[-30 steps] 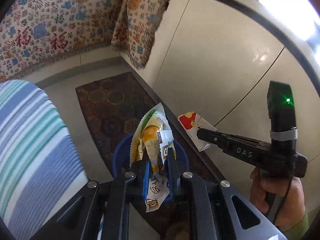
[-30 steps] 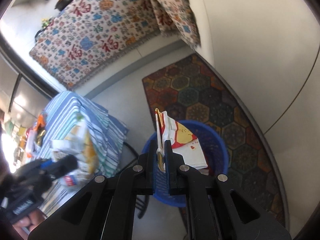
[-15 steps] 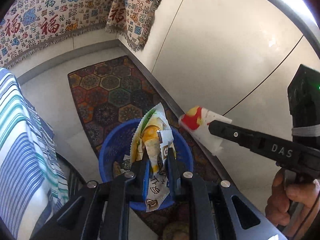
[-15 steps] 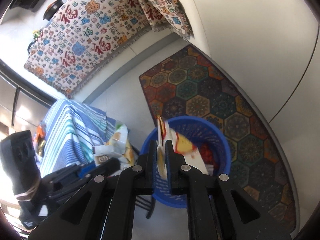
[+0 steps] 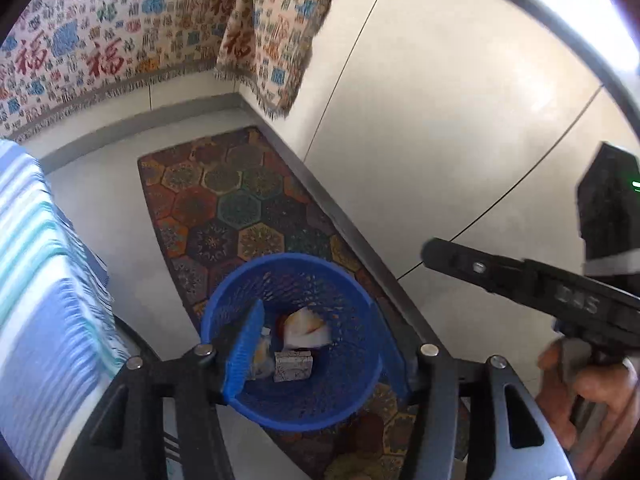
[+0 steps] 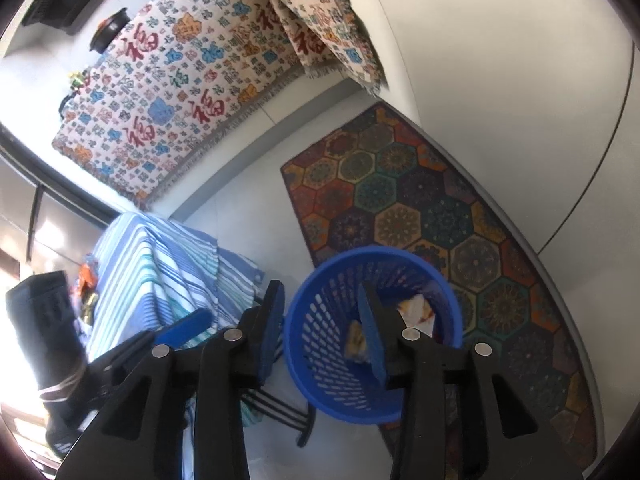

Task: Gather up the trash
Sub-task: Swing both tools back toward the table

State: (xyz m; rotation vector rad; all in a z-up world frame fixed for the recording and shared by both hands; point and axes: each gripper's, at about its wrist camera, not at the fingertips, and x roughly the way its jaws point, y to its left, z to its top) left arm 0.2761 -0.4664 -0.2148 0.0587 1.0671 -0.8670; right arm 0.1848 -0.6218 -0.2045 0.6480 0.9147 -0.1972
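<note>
left gripper: I had it hanging over the basket, jaws spread wide and holding nothing; blue pad on one finger showed inside the rim.
right gripper: jaws also spread wide, holding nothing; one finger sat outside the basket wall, the other over the opening.
right gripper, seen from left wrist cam: off to the side of the basket, above the pale floor; my hand was on its grip. Jaw state not readable from that angle.
left gripper, seen from right wrist cam: low at the side, next to the striped cloth.
basket: blue mesh bin, standing upright on the rug, close to the striped cloth.
trash: all inside the basket. I saw a white-and-red wrapper, a small patterned box just below it, and a pale yellowish wrapper beside the box. Right wrist cam showed the white-and-red wrapper and a yellowish piece through the opening.
rug: hexagon pattern, multicolour, running along a dark floor strip.
striped cloth: blue, white and teal, draped over the worktop beside the basket; a few small items at its far edge, too blurred to identify.
patterned throw: cream with red characters, fringed hem, hanging behind the rug.
</note>
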